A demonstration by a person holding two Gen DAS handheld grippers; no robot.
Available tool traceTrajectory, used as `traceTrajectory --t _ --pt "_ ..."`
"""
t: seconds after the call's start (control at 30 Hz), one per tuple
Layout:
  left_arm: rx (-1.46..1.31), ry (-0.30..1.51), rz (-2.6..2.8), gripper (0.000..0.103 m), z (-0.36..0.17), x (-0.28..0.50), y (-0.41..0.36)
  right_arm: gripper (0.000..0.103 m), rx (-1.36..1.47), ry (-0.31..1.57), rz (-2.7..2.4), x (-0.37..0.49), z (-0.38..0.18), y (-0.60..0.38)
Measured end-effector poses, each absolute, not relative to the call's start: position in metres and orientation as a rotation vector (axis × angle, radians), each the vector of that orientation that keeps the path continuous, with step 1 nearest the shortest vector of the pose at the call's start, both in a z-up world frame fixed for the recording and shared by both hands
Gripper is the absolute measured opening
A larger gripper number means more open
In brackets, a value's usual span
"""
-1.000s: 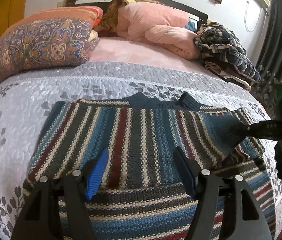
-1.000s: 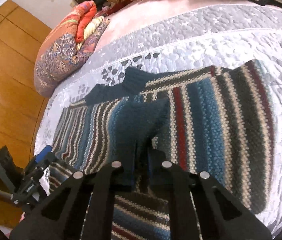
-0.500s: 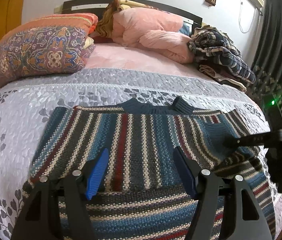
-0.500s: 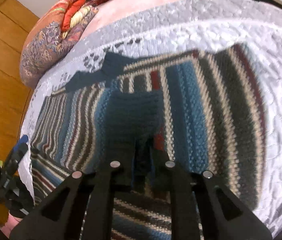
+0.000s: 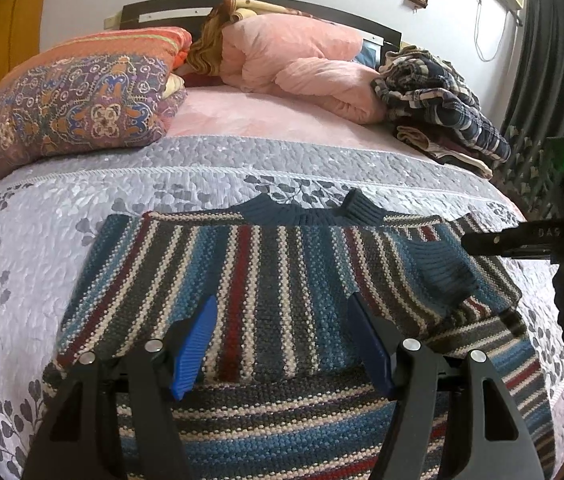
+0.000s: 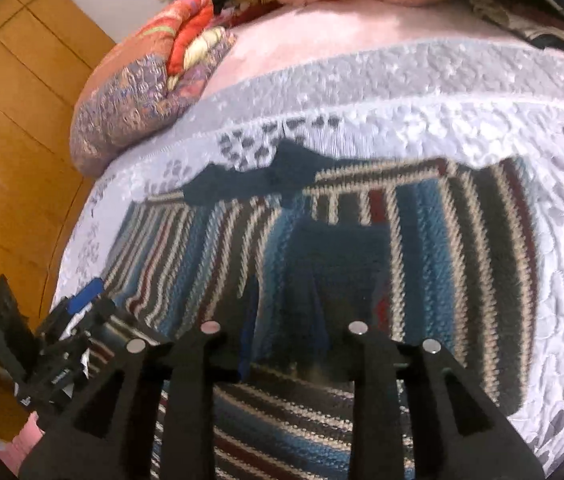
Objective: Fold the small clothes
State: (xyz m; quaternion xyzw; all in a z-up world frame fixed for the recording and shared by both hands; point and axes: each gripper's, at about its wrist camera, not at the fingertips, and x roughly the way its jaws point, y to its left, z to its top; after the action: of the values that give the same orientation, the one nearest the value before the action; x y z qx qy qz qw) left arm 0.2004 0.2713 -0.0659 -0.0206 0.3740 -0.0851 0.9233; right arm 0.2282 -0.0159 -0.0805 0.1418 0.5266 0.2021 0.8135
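Note:
A striped knitted sweater [image 5: 265,276] in blue, grey, cream and dark red lies flat on the grey quilt [image 5: 41,240], its dark blue collar [image 5: 314,212] at the far edge. One sleeve is folded inward, and its dark blue cuff [image 5: 446,272] rests on the sweater's body. My left gripper [image 5: 282,340] hovers open over the near part of the sweater with nothing between its blue pads [image 5: 195,346]. My right gripper [image 6: 284,328] stands open just behind the cuff [image 6: 334,260], holding nothing. In the left wrist view the right gripper [image 5: 470,244] comes in from the right.
A patterned pillow [image 5: 73,104] lies at the back left, a pink duvet [image 5: 302,64] at the headboard and a pile of plaid clothes [image 5: 438,100] at the back right. A dark curtain [image 5: 554,60] hangs on the right. Wooden panelling [image 6: 13,120] runs along the bed's left side.
My right gripper's fingers have spread apart and let go of the sleeve cuff, which now lies on the sweater's body. The left gripper stays open and has barely moved.

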Motion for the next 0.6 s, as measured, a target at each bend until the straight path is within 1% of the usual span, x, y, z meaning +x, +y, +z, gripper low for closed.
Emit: traceTrajectory --t 0.17,0.23,0.6 --pt "-0.035 0.782 -0.169 0.068 -0.072 0.203 0.274 0.027 0.281 1.196 0.380 0.230 -0.108 -0.019" --pt "-0.037 0.795 -0.163 0.068 -0.077 0.206 0.277 0.024 0.272 1.212 0.365 0.230 -0.116 -0.022" --pt "-0.057 0.881 -0.126 0.068 -0.107 0.219 0.295 0.027 0.239 1.213 0.358 0.228 -0.124 -0.015"
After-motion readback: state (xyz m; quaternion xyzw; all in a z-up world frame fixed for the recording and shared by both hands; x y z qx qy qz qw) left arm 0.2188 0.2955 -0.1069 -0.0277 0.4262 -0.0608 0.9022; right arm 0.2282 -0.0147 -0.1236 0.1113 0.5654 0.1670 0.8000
